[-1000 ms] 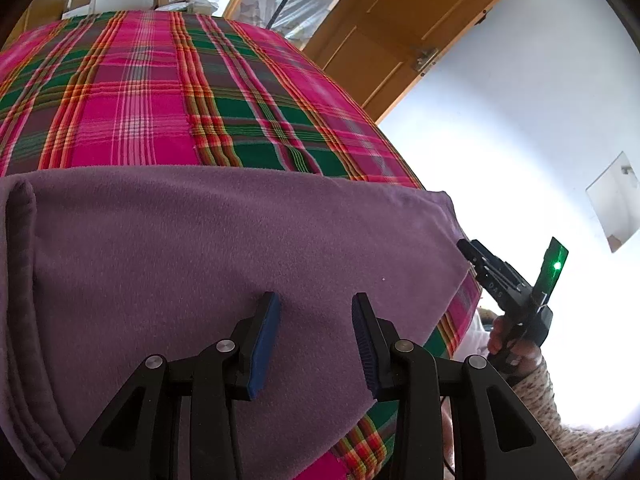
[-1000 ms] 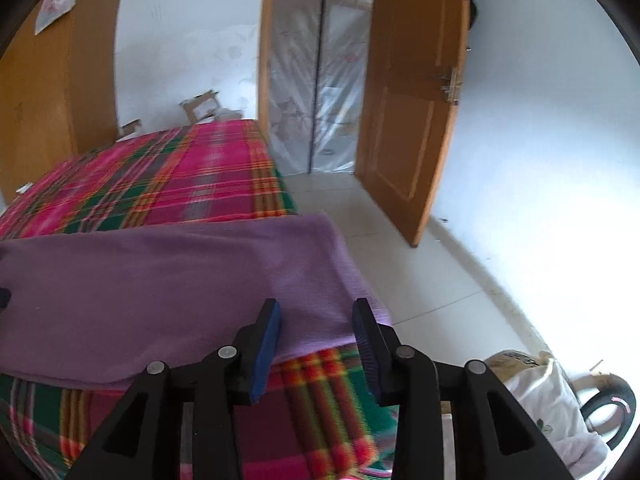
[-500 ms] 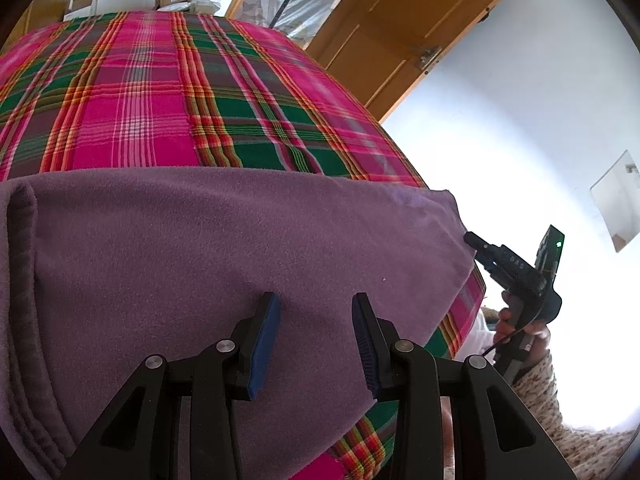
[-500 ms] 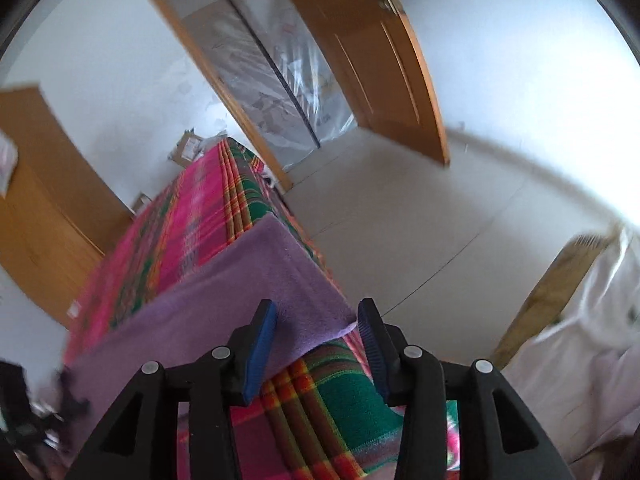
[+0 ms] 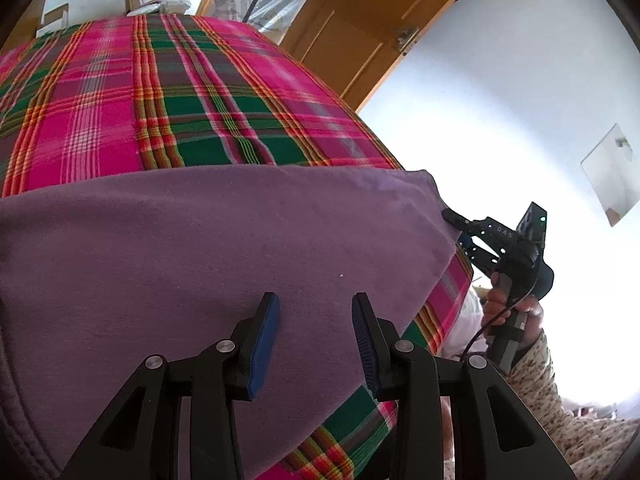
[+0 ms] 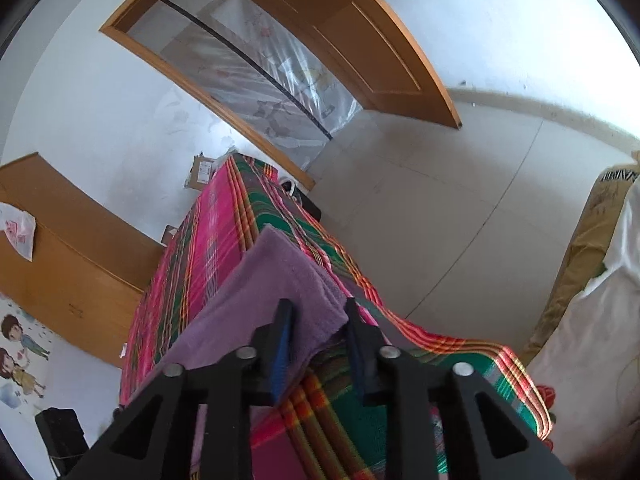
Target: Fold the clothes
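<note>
The right gripper has its 2 fingers closing around the near corner of the purple garment. The cloth's thick folded edge sits between them, but a gap still shows on either side, so I would not call it pinched yet. The fingers are rolled over, so they stand one to each side of that edge rather than above and below it. Seen from the left wrist, the same gripper reaches in from the right, its tips at the garment's right-hand corner where the cloth hangs over the edge of the bed.

The left gripper hovers over the middle of the garment, fingers about half open and holding nothing; whether their tips touch the cloth cannot be told.

The garment lies flat across the plaid bedspread, its long axis running left to right across the bed, from a ribbed hem at the far left to the corner at the right gripper. It covers the near part of the bed and leaves the far part bare.

What matters for the coming fold: the right hand is at the end of the long axis, the left is mid-length. The right is therefore the one placed to carry its corner leftward along the axis, probably folding the garment over itself. An open door stands beyond the bed.
</note>
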The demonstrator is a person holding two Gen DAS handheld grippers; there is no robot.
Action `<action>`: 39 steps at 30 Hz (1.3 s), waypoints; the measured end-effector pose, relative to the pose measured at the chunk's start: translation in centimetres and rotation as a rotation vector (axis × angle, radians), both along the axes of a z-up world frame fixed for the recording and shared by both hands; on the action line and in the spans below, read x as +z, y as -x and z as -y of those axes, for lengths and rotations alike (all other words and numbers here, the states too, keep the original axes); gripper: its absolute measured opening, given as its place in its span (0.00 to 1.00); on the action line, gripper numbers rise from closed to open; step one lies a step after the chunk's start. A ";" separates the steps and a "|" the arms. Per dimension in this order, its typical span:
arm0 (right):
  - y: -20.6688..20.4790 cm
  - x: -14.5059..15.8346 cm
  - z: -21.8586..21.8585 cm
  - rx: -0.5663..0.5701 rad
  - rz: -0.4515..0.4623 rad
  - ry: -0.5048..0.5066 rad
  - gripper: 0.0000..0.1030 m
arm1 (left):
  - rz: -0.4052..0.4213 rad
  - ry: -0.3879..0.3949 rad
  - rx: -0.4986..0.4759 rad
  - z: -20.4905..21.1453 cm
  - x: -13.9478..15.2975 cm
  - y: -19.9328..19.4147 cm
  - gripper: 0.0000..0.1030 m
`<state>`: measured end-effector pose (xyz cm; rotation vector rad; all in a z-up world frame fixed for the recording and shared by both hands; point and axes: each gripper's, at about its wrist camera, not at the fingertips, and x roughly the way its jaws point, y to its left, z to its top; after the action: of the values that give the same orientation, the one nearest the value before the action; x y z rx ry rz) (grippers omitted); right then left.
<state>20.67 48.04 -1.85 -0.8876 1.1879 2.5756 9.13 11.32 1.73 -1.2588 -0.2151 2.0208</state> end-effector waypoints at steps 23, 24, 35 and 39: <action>0.9 3.3 3.0 0.023 -0.010 -0.195 0.12 | 0.028 -0.037 -0.056 -2.1 0.2 0.0 0.37; 0.8 3.6 3.1 0.023 -0.017 -0.195 0.12 | 0.031 -0.047 -0.077 -2.8 0.1 -0.1 0.37; 0.0 7.2 5.2 0.050 -0.098 -0.243 0.12 | 0.049 -0.077 -0.169 -7.1 -0.5 -0.7 0.37; -0.3 9.0 6.4 0.069 -0.133 -0.269 0.12 | 0.049 -0.082 -0.185 -8.1 -0.6 -1.0 0.37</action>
<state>20.98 41.67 7.13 -0.7204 0.8233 2.8003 10.14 19.38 1.14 -1.2311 -0.1952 1.8075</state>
